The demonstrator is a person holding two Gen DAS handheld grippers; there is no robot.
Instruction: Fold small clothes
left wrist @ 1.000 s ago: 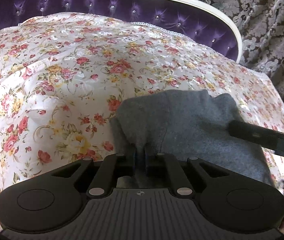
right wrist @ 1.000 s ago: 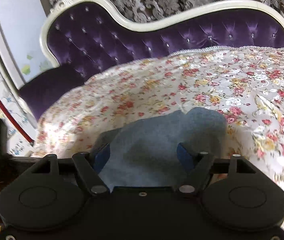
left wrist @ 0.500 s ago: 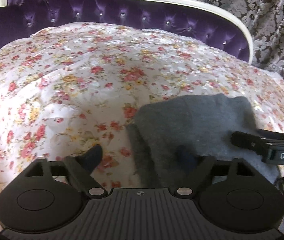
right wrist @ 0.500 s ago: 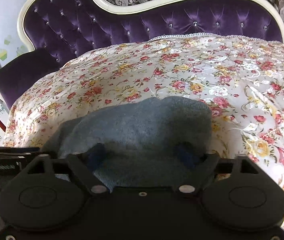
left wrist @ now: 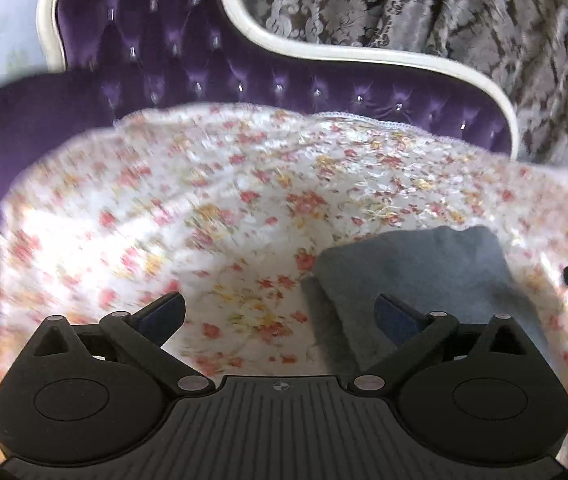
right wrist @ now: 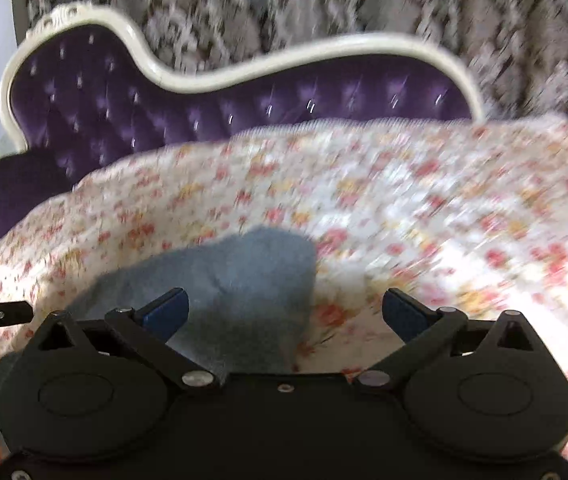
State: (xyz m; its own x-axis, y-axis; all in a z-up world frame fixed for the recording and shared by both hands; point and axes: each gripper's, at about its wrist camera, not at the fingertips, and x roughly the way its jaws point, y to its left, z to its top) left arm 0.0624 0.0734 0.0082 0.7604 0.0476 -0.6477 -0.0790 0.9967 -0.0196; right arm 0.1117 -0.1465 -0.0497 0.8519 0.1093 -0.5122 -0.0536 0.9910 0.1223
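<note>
Left gripper (left wrist: 279,312): jaws opening wide, pinching nothing.
Right gripper (right wrist: 286,312): jaws opening, empty.
Grey cloth (left wrist: 424,272): folded on floral sheet (left wrist: 223,200).

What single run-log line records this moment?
left gripper: opening, empty | right gripper: opening, empty | grey garment: folded, released on floral cover

Grey garment (left wrist: 416,280) on a white bedspread (left wrist: 243,208) (red-and-yellow florals), purple headboard (left wrist: 284,84).
</note>
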